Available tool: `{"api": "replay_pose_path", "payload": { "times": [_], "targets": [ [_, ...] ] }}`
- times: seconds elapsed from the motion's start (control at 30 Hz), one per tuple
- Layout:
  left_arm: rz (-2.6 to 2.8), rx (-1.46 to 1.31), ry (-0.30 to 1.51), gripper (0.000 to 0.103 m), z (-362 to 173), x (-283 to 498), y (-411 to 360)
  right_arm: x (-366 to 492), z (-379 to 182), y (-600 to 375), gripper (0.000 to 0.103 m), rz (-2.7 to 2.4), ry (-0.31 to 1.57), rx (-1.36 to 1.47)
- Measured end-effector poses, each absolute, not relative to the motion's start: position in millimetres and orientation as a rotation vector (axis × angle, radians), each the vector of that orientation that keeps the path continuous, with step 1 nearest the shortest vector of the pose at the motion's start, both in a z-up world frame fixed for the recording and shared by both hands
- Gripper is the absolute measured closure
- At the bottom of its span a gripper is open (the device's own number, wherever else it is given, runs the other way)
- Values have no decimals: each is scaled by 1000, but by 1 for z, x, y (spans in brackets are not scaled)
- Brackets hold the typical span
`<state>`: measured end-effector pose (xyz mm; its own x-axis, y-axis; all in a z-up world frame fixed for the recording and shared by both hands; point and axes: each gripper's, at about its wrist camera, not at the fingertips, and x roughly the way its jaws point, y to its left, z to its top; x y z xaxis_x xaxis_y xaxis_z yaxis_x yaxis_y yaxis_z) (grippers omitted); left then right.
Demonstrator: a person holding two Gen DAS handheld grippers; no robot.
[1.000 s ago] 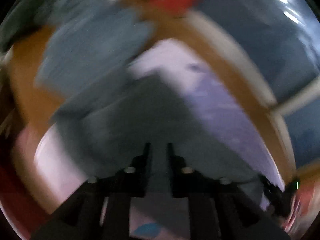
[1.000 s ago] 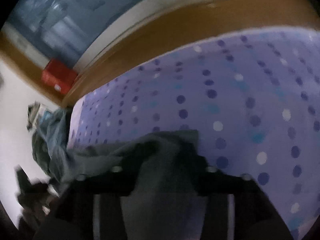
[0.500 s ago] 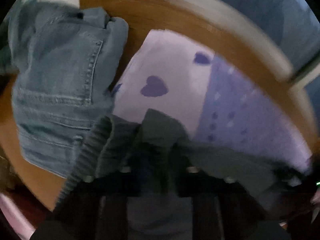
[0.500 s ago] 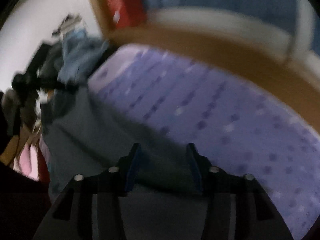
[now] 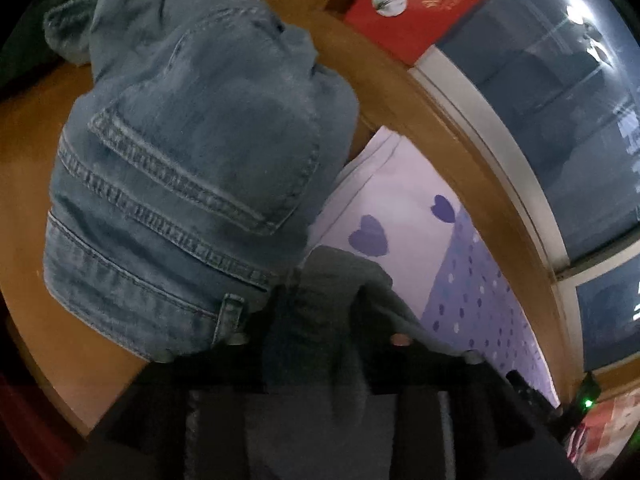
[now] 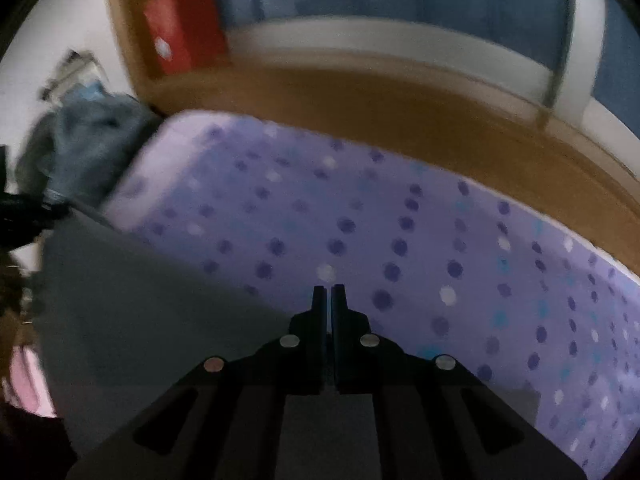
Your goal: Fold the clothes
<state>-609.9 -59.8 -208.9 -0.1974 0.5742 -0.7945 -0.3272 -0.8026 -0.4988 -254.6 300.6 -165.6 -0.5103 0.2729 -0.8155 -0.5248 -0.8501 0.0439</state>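
Observation:
A dark grey garment (image 5: 332, 292) lies bunched between the fingers of my left gripper (image 5: 322, 304). Its jaws are opening and stand apart, with the cloth draped loosely over them. A heap of blue jeans (image 5: 192, 168) sits just ahead and to the left. In the right wrist view the grey garment (image 6: 140, 320) spreads flat over the left part of the purple dotted sheet (image 6: 440, 240). My right gripper (image 6: 329, 292) is shut above the sheet. Nothing shows between its tips, and the garment's edge runs under its base.
A wooden bed frame (image 6: 400, 108) borders the sheet, with a window (image 5: 560, 100) behind it. A red box (image 5: 416, 4) stands on the ledge. A pale sheet with purple hearts (image 5: 400, 192) lies beside the jeans (image 6: 92, 140). Something pink (image 6: 24, 376) shows at the lower left.
The left gripper has moved closer to the jeans and its fingers have spread apart around the grey cloth. The right gripper's fingers have gone from apart to shut, and it has shifted over the sheet.

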Motion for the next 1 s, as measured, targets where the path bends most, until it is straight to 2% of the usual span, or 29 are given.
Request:
{"api": "replay_pose_path", "payload": {
  "times": [0.03,0.07,0.1,0.13,0.17,0.23,0.27,0.3,0.33,0.4,0.43,0.47,0.5,0.57,0.7,0.73,0.77,0.8,0.93,1.0],
  "targets": [
    [2030,-1493,-299,41,-208,-610,-63,-247,-164,301,99,2352,428,-1196],
    [2034,-1475,-305,37,-204,-608,-69,-236,-161,300,86,2353,463,-1196],
    [2044,-1451,-310,29,-200,-607,-76,-224,-158,298,57,2338,485,-1191],
    [2048,-1431,-303,26,-197,-604,-83,-210,-155,295,43,2318,503,-1185],
    [2037,-1428,-282,26,-196,-601,-89,-191,-150,291,34,2304,524,-1153],
    [2016,-1421,-239,26,-194,-594,-100,-148,-141,284,33,2262,573,-1085],
    [2007,-1441,-208,26,-198,-591,-104,-126,-139,279,28,2227,600,-1062],
    [2000,-1493,-165,30,-206,-590,-104,-111,-139,276,27,2176,603,-1050],
    [1991,-1544,-121,49,-215,-588,-105,-100,-144,275,27,2137,629,-1050],
    [1999,-1595,-156,59,-223,-590,-114,-77,-157,272,30,2069,700,-1055],
    [2008,-1609,-199,65,-224,-592,-119,-66,-164,271,38,2034,734,-1057],
    [2017,-1622,-243,69,-226,-594,-125,-54,-170,270,71,1999,769,-1059],
    [2037,-1627,-264,70,-225,-596,-129,-49,-175,267,83,2005,789,-1058],
    [2111,-1609,-243,70,-217,-595,-132,-45,-176,262,90,2014,788,-1019],
    [2306,-1432,-147,70,-183,-582,-125,-36,-171,265,88,2018,878,-985],
    [2319,-1362,-139,68,-172,-576,-121,-34,-171,266,82,2021,890,-992],
    [2303,-1300,-125,66,-163,-569,-112,-32,-170,266,69,2006,890,-998],
    [2248,-1248,-105,61,-157,-561,-96,-30,-169,265,64,1989,879,-996],
    [1939,-1184,51,59,-160,-519,-23,-35,-141,248,65,2084,744,-847],
    [1821,-1185,161,59,-176,-499,17,-56,-131,232,75,2214,687,-836]
  ]
}}
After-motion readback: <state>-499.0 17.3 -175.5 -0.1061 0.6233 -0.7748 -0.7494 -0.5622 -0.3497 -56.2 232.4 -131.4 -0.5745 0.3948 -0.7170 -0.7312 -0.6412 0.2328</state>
